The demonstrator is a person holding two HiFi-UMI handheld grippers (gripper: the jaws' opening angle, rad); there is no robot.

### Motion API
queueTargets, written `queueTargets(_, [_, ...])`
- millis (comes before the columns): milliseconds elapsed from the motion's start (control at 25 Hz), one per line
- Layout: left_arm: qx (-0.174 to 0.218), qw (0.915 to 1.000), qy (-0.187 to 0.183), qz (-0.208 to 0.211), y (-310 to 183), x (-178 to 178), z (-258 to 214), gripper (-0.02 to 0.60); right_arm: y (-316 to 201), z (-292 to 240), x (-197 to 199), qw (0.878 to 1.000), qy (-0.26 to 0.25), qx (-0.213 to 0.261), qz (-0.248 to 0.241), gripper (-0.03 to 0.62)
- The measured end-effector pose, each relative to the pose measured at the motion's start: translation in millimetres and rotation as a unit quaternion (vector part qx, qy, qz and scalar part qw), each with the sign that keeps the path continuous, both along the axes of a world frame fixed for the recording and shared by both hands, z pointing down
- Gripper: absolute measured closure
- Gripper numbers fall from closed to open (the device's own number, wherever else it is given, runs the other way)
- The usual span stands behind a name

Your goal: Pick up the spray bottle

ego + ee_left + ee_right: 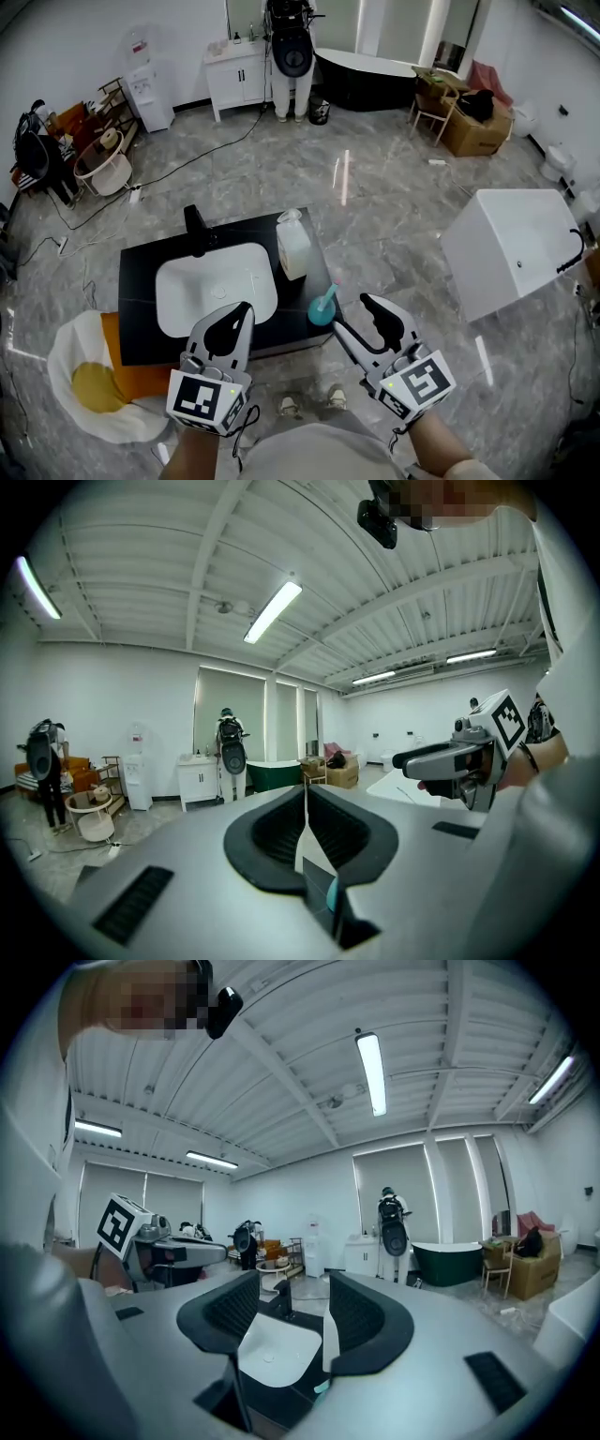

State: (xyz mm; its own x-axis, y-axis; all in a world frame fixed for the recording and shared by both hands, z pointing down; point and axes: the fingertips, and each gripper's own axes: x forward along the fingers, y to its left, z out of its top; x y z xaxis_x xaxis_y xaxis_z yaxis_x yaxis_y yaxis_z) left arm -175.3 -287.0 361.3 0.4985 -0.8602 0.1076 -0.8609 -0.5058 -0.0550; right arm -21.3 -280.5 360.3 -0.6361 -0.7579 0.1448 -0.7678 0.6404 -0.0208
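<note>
With the left gripper fingers pressed together, the wide-spread right gripper fingers should likely straddle the white spray bottle, upright ahead-left of them on the tabletop

The left gripper and the right gripper are grey, with black ribbed fingers and white cubes bearing black square markers.
</note>
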Motion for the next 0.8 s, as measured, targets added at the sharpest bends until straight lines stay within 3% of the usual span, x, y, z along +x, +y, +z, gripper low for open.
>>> queueTargets(400, [-0.069,0.9973,-0.004,-0.026,-33,15,74,0.554,-33,111,2,0.994,0.034,-0.095,-0.029,0.321])
queueTargets(800, [-0.128,0.9903,-0.046,-0.026,-39,31,151,0.554,-45,212,8,0.982,0.097,-0.160,-0.030,0.321])
